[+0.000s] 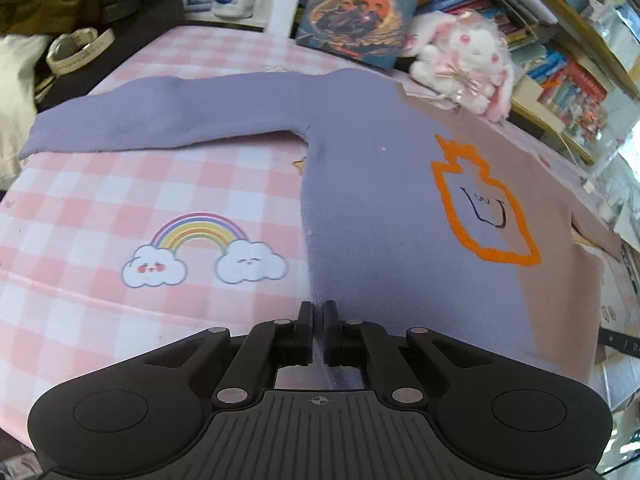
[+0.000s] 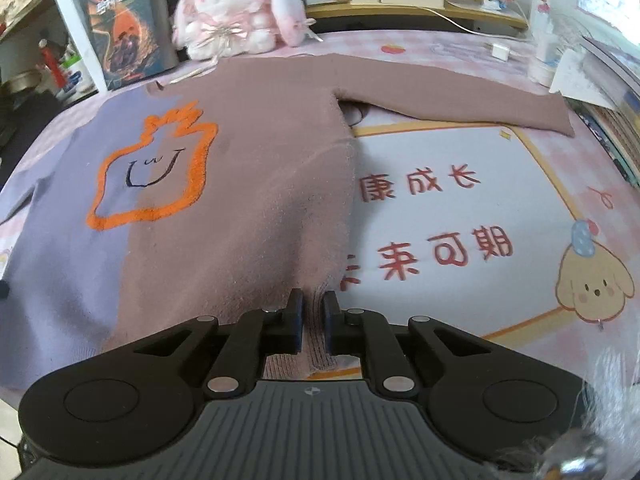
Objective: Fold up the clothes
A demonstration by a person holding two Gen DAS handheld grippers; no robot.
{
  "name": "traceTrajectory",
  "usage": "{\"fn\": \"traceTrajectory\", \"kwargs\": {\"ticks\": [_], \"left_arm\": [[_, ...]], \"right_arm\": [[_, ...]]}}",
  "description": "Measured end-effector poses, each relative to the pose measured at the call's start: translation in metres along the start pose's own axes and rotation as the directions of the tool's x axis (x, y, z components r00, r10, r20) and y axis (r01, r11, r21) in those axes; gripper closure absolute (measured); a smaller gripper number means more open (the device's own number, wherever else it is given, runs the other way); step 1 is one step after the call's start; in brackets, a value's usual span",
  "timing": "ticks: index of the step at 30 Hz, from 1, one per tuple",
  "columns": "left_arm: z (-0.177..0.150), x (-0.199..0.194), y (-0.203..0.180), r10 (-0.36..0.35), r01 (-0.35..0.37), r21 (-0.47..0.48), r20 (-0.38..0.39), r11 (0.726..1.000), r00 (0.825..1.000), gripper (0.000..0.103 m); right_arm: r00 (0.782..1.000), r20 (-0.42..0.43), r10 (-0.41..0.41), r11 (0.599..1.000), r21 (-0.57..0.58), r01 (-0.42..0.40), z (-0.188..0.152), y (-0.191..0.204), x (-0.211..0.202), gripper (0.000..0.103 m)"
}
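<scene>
**Sweater spread flat, both hem corners pinched**

I see the table cover ahead of both grippers, with the sweater lying face up on it, body flat and both sleeves stretched straight out. The purple sleeve runs far ahead and to the left of my left gripper; the brown sleeve runs far ahead and to the right of my right gripper. The orange outline design sits ahead, between the two grippers.

Each gripper is closed on a bottom corner of the hem, cloth visibly pinched between its fingers.

Judgement: the step in hand is holding the hem, which fits either straightening the spread or starting a fold. A lengthwise fold would call for both corners rising evenly, keeping the hem taut.
</scene>
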State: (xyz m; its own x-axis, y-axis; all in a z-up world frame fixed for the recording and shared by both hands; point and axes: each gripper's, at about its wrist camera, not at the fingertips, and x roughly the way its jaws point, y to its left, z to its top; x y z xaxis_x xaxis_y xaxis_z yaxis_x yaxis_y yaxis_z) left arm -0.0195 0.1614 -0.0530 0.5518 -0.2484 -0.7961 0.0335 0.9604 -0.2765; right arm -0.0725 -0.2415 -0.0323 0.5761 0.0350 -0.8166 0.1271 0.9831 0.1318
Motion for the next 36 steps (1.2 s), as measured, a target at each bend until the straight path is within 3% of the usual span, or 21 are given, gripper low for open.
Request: {"fn": "traceTrajectory", "kwargs": {"ticks": [7,21,26,28,30,33,35,36], "left_arm": [[-0.004,0.0,0.006,-0.011,0.011,-0.003,0.005,1.0,1.0,0.099],[-0.006,0.001,0.001,-0.009,0.009,0.009,0.025,1.0,1.0,0.099],[-0.013,-0.005,0.004,-0.018,0.019,-0.032,0.028,0.999,0.999,0.091],[-0.018,-0.009,0.003,-0.03,0.031,-0.038,0.024,0.999,0.999,0.086],[-0.025,-0.011,-0.001,-0.052,0.053,-0.043,0.028,0.998,0.998,0.085],[-0.028,-0.012,-0.009,-0.035,0.035,-0.006,0.04,0.999,0.999,0.091],[-0.025,-0.009,-0.012,-0.026,0.026,0.016,0.039,1.0,0.999,0.098],[-0.022,-0.006,-0.013,-0.026,0.025,0.025,0.038,0.999,0.999,0.098]], "right_arm": [[0.998,-0.055,0.011,1.0,0.021,-0.01,-0.022,-0.011,-0.021,0.095],[0.999,-0.039,-0.027,0.996,0.086,0.031,-0.024,-0.013,-0.026,0.097],[0.999,-0.028,-0.024,0.994,0.102,0.026,-0.031,-0.014,-0.03,0.097],[1.0,-0.016,-0.022,0.994,0.102,0.024,-0.032,-0.012,-0.033,0.094],[0.999,-0.002,-0.033,0.994,0.108,0.033,-0.033,-0.013,-0.034,0.084],[0.999,-0.004,-0.051,0.991,0.12,0.051,-0.032,-0.016,-0.028,0.08],[0.998,0.002,-0.057,0.994,0.097,0.056,-0.033,-0.012,-0.026,0.085],[0.999,0.002,-0.054,0.995,0.082,0.054,-0.033,-0.009,-0.026,0.097]]}}
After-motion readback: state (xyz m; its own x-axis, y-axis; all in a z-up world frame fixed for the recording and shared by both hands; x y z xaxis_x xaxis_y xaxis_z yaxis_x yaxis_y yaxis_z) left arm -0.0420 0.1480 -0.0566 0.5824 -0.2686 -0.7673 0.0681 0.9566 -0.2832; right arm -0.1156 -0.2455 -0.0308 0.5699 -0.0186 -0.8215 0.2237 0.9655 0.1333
